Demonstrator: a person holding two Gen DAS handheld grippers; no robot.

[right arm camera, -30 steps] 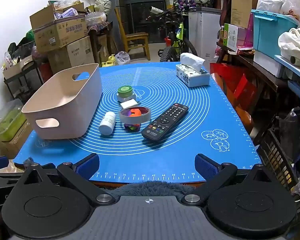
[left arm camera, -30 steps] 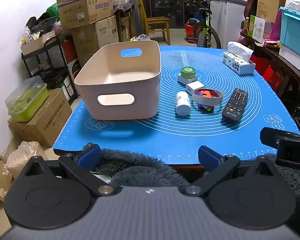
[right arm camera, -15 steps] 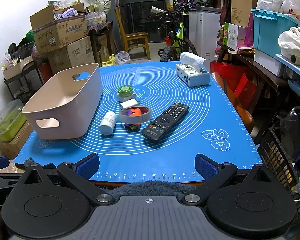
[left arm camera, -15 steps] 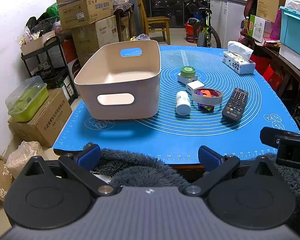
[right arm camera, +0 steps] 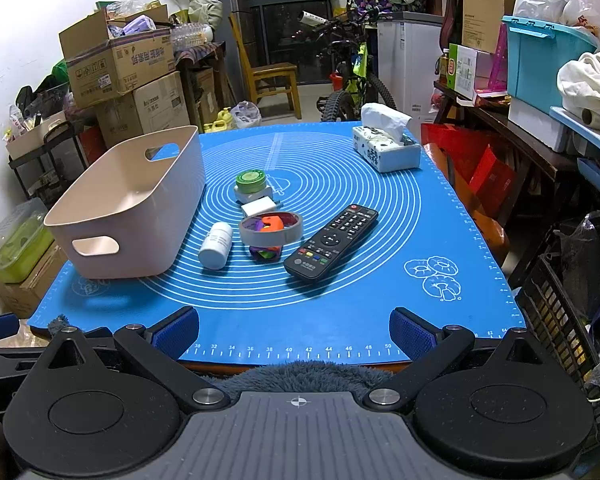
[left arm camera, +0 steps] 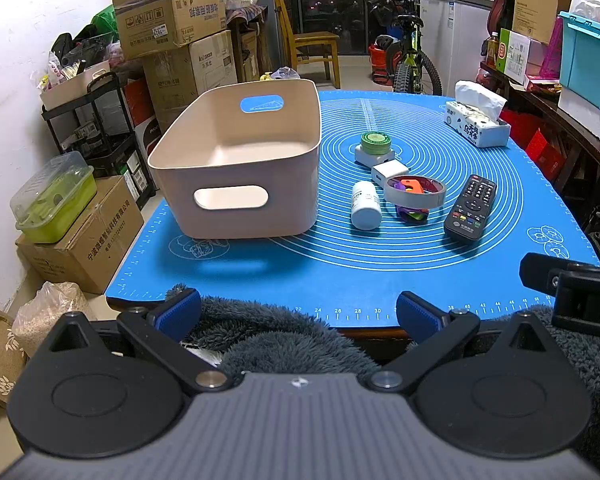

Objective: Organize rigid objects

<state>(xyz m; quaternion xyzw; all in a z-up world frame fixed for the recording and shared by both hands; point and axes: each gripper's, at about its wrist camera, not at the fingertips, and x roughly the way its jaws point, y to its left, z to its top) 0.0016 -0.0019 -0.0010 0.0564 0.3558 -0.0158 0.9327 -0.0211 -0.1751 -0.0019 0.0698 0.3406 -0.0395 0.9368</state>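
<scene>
An empty beige bin [left arm camera: 240, 168] [right arm camera: 132, 208] stands on the left of the blue mat [left arm camera: 340, 272] [right arm camera: 380, 280]. To its right lie a white pill bottle [left arm camera: 365, 205] [right arm camera: 216, 245], a tape roll [left arm camera: 414, 193] [right arm camera: 271, 229] with an orange piece inside, a purple toy [left arm camera: 412, 215] [right arm camera: 265, 254], a white adapter [left arm camera: 389, 171] [right arm camera: 259, 206], a green-lidded jar [left arm camera: 375, 143] [right arm camera: 251, 182] and a black remote [left arm camera: 471, 210] [right arm camera: 332, 242]. My left gripper [left arm camera: 298, 314] and right gripper [right arm camera: 294, 332] hang open at the mat's near edge, nothing between their fingers.
A tissue box [left arm camera: 478, 122] [right arm camera: 386, 146] sits at the mat's far right. Cardboard boxes [left arm camera: 172, 12] and a shelf stand left of the table, a bicycle [left arm camera: 408, 56] and chair behind, storage bins [right arm camera: 540, 56] to the right. Grey fleece [left arm camera: 284, 340] lies under the grippers.
</scene>
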